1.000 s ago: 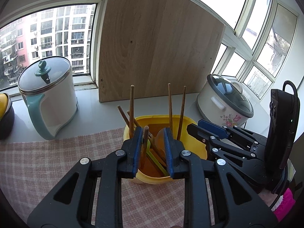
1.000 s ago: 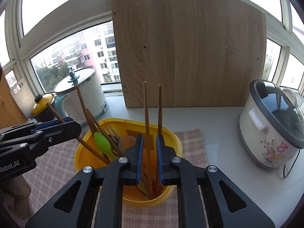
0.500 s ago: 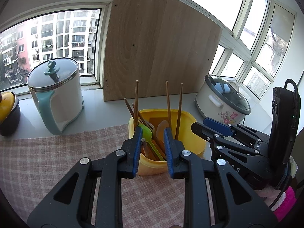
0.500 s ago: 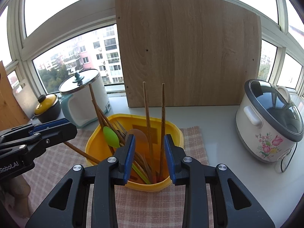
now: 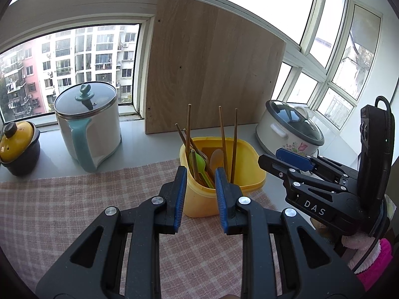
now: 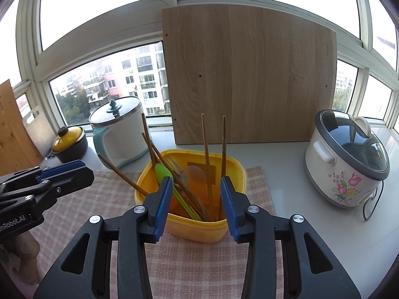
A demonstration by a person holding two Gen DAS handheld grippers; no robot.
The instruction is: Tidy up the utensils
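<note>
A yellow plastic tub [image 5: 249, 174] [image 6: 194, 229] stands on a pink checked cloth [image 5: 62, 211]. It holds several wooden chopsticks [image 6: 206, 149], a green spoon [image 6: 163, 173], a fork and a wooden spoon [image 6: 197, 174], all leaning upright. My left gripper [image 5: 199, 196] is open and empty, just in front of the tub. My right gripper [image 6: 195, 203] is open and empty, its jaws wide apart before the tub's near wall. Each gripper shows in the other's view, the right one [image 5: 294, 160] at the tub's right, the left one [image 6: 62, 174] at its left.
A white and teal kettle pot [image 5: 87, 124] and a small yellow-lidded pot [image 5: 17, 147] stand at the back left. A floral rice cooker [image 6: 346, 162] stands at the right. A wooden board [image 6: 249, 79] leans against the window behind the tub.
Both grippers have drawn back and up from the tub. The right gripper let go of the two chopsticks and opened wide. The chopsticks stay standing in the tub.
</note>
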